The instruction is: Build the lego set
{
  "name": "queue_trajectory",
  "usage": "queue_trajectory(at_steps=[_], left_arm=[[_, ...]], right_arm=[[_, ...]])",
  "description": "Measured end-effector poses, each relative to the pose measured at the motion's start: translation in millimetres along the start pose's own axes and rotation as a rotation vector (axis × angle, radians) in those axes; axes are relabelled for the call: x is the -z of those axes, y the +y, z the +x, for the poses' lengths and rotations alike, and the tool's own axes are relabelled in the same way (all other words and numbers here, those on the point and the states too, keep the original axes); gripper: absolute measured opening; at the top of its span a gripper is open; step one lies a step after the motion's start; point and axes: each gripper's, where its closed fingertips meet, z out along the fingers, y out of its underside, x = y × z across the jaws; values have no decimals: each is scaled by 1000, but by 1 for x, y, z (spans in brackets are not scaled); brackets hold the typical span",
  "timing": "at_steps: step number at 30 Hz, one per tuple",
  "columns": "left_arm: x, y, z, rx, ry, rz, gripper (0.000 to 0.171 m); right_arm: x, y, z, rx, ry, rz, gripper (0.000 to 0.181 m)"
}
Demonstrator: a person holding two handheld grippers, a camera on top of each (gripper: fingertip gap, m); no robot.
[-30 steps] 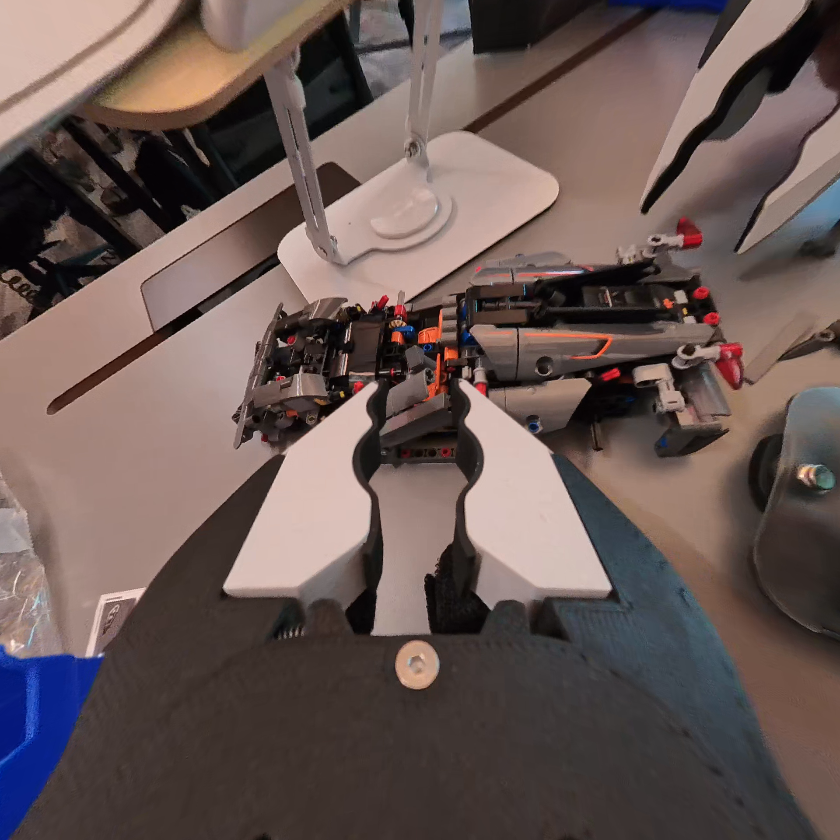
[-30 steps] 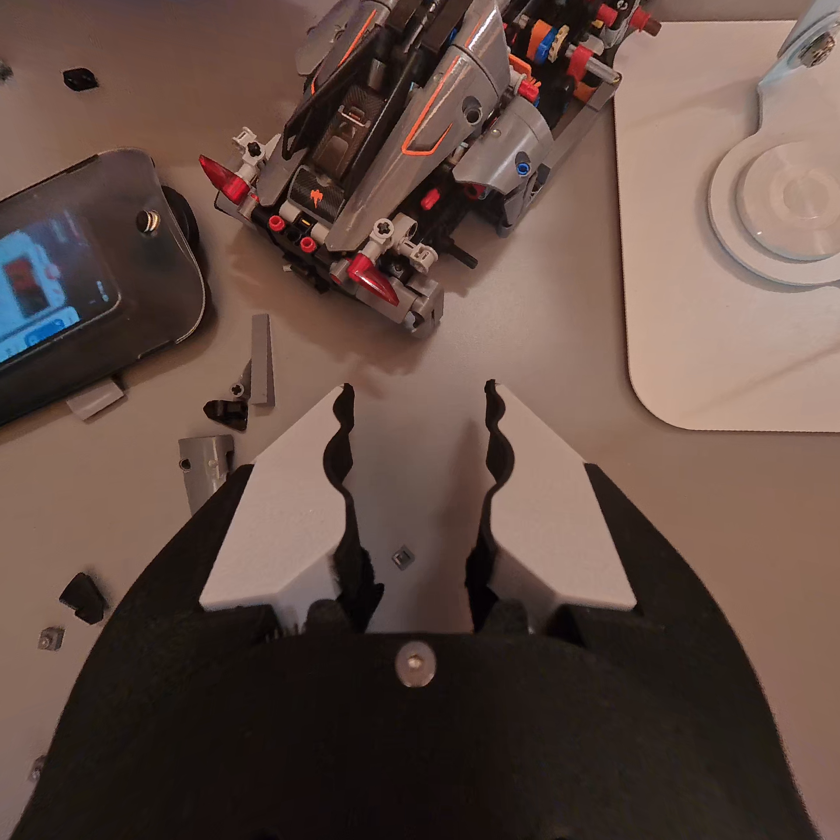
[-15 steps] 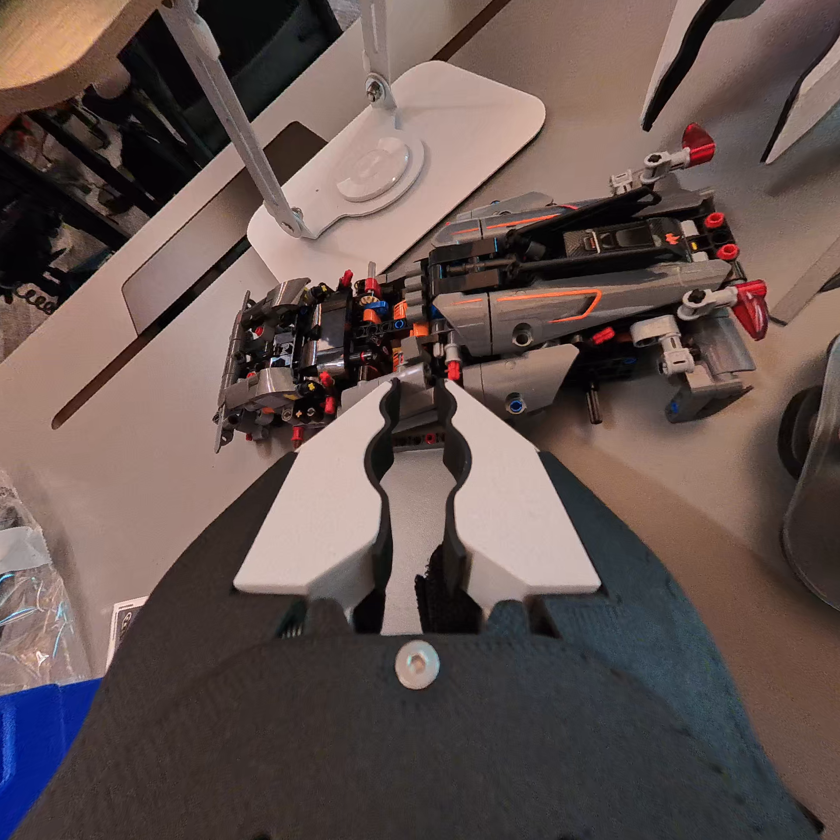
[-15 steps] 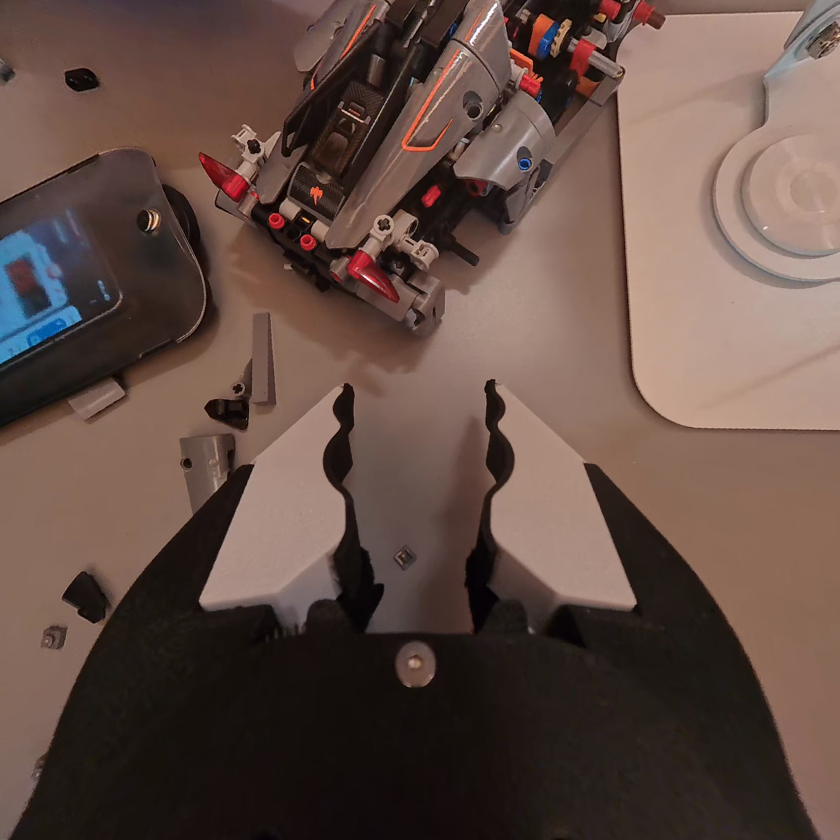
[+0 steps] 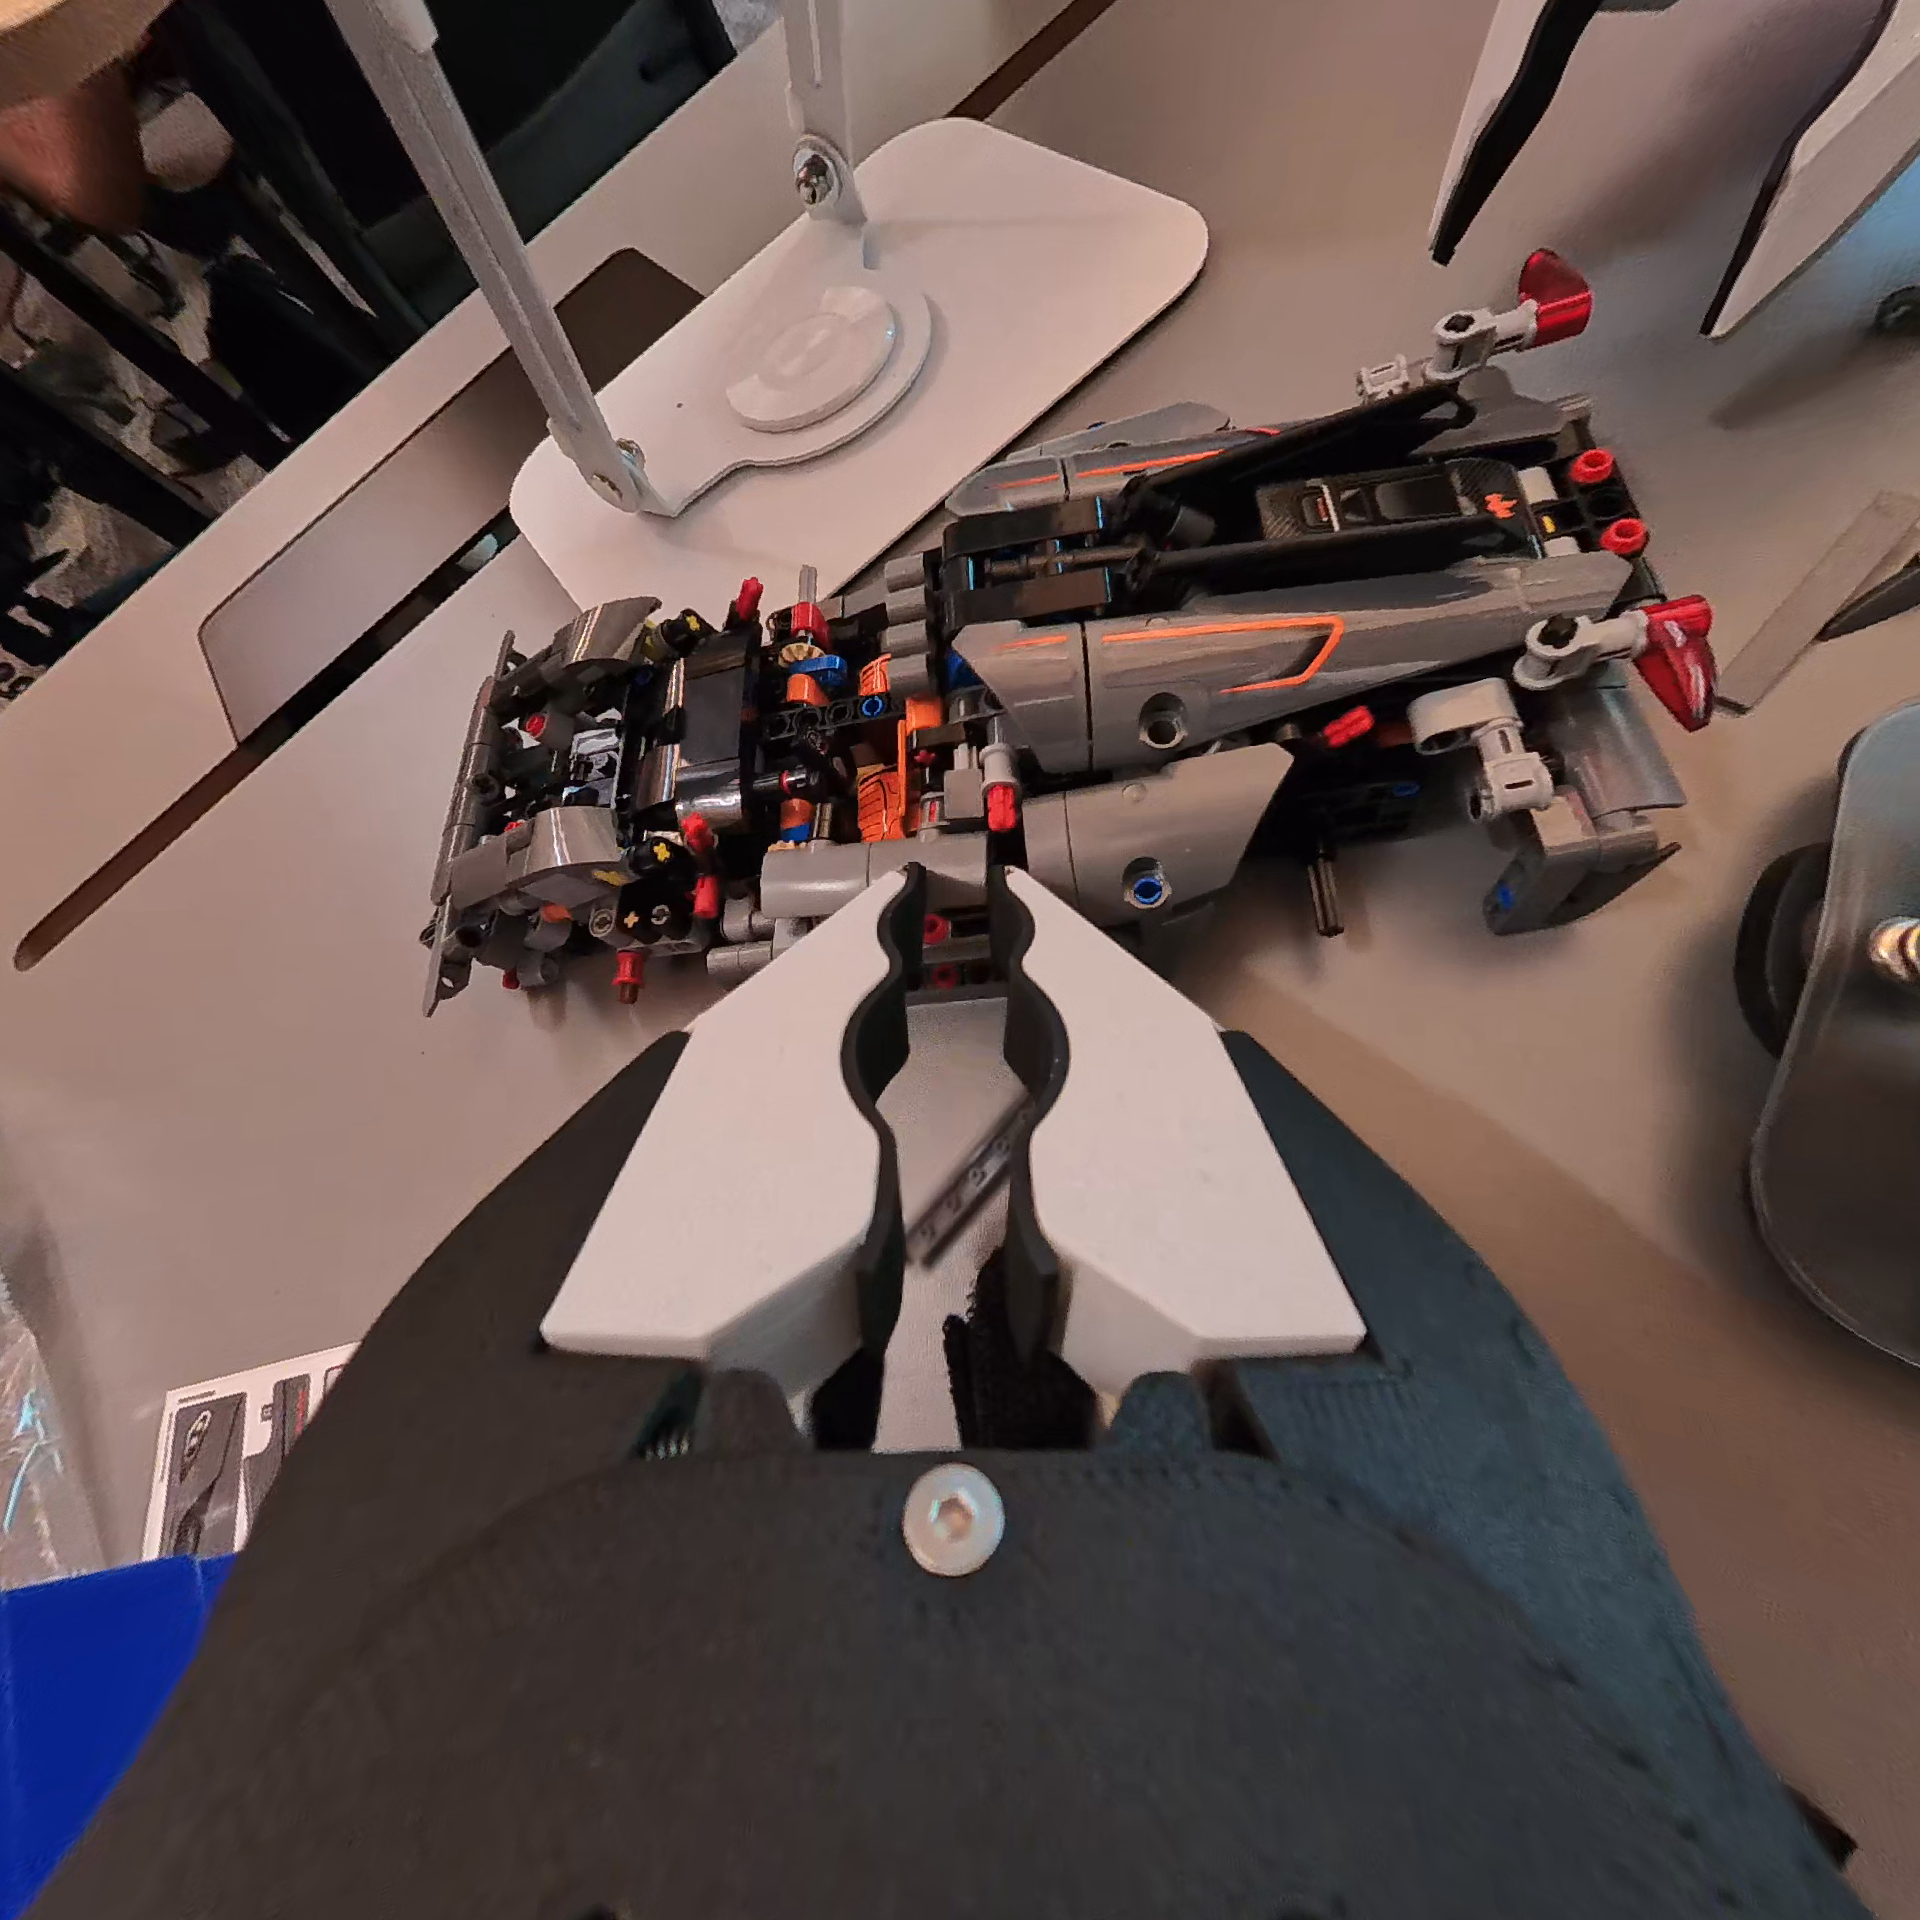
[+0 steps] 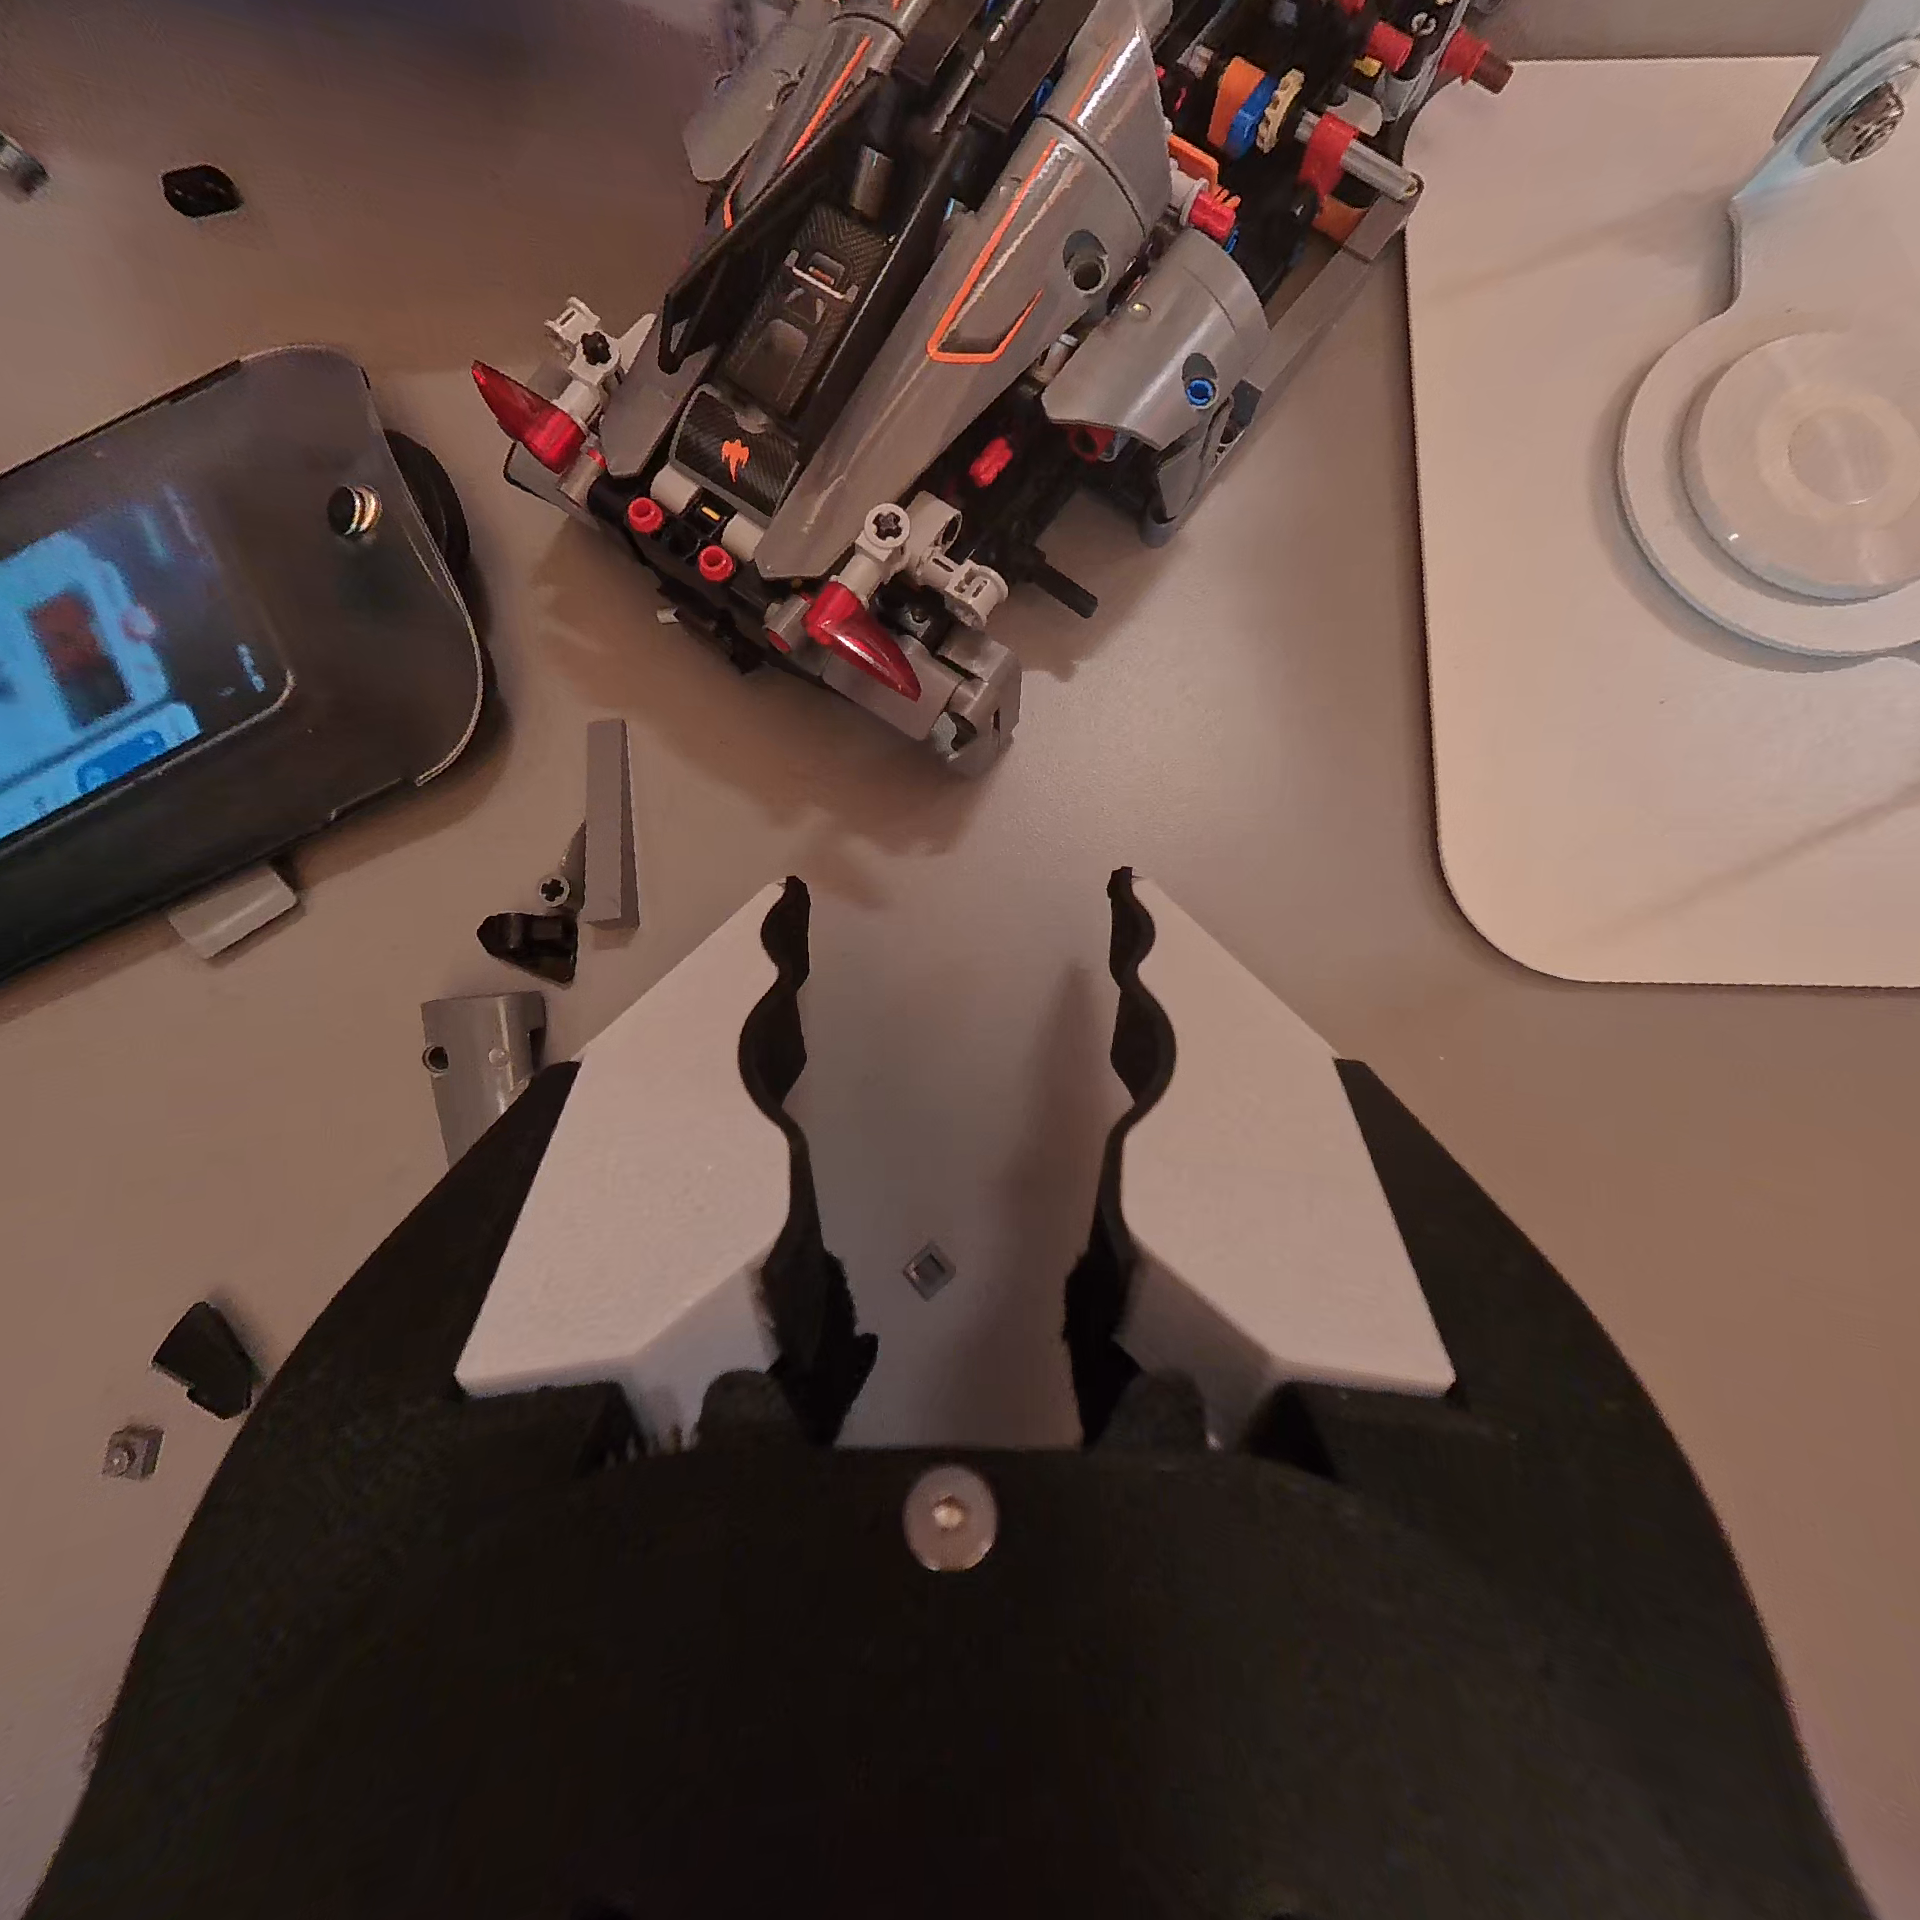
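Two grippers are in my feeds over a grey surface [image 6: 1195, 790]. The biggest thing on it is the white lamp base [image 5: 883, 343] at the far side, with its slanted white arm rising from it. Just in front of that base lies the lego car [image 5: 1039, 717], a long grey and black model with orange stripes, red pins and two red pointed tips at its right-hand end; in my right wrist view the car [image 6: 935, 343] sits at the far centre, those red tips nearest me.

My left gripper [image 5: 956, 883] is low at the car's near side, its jaws narrowed to a small gap around the grey beam on the near edge of the chassis. I cannot tell whether the tips actually pinch it. A thin grey strip shows on the surface between the fingers.

My right gripper [image 6: 956, 883] hovers near the car's red-tipped end, apart from it, jaws spread wide with nothing between them.

To the left in that view a phone [image 6: 187, 644] lies with a lit screen. Near it are loose pieces: a grey wedge plate [image 6: 611, 821], a grey curved panel [image 6: 478, 1049], a small black piece [image 6: 530, 940].
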Motion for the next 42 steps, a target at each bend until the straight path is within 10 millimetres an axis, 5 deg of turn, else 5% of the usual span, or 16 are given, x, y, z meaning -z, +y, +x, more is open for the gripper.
queue_trajectory(at_steps=[42], left_arm=[[3, 4, -8, -99, -52, -28, 1]], right_arm=[[0, -1, -1, 7, 0, -1, 57]])
